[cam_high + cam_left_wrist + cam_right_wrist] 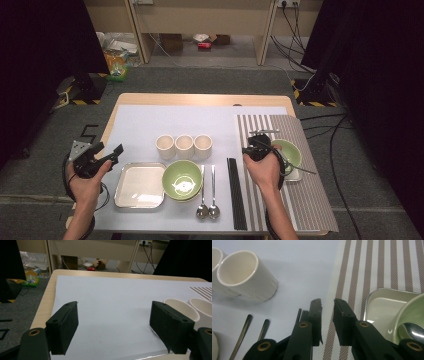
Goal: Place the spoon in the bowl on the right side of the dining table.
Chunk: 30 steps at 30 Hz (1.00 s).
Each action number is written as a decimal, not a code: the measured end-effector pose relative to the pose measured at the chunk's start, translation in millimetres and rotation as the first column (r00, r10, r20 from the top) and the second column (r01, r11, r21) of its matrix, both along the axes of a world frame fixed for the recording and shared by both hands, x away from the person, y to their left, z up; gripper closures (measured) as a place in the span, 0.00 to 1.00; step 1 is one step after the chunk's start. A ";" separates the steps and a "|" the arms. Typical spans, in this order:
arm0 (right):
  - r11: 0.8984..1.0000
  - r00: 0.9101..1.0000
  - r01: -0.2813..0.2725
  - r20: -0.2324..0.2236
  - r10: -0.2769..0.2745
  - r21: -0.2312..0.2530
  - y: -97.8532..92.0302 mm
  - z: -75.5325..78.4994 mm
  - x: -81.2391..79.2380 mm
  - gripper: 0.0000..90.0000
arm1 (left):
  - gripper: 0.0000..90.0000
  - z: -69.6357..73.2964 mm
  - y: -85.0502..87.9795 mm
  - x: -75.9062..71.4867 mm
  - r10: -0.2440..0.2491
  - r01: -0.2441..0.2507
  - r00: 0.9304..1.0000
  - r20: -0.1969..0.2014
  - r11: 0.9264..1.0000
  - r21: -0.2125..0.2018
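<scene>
Sitting on the striped mat (310,200), the metal tray (384,306) holds a green bowl (289,151); right gripper (327,305) hovers at the mat's left edge beside the chopsticks (236,192), jaws narrowly apart, nothing between; left gripper (113,322) gapes wide, far left of it

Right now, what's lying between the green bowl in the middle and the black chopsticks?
Two metal spoons lie side by side between the green bowl and the black chopsticks, handles pointing away from the person, as the high view shows.
</scene>
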State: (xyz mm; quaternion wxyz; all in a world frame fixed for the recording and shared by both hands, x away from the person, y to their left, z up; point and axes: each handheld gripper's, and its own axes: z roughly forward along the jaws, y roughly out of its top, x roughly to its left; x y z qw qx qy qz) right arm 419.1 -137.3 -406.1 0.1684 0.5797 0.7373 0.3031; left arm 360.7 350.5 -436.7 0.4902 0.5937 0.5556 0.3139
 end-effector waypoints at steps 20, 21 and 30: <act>0.999 0.990 -0.015 -0.141 0.011 -0.029 16.8 -27.2 9.0 0.89 | 0.25 -0.5 -0.2 0.4 -0.001 0.001 1.000 -0.004 1.000 -0.001; 0.999 0.989 -0.022 -0.147 0.018 -0.030 17.8 -29.3 9.5 0.89 | 0.25 -0.5 -0.1 0.3 -0.001 0.001 1.000 -0.004 1.000 0.000; 0.998 0.981 -0.035 -0.193 0.023 -0.059 22.9 -42.8 12.7 0.91 | 0.25 -0.8 0.4 0.3 0.000 0.000 1.000 -0.005 1.000 -0.002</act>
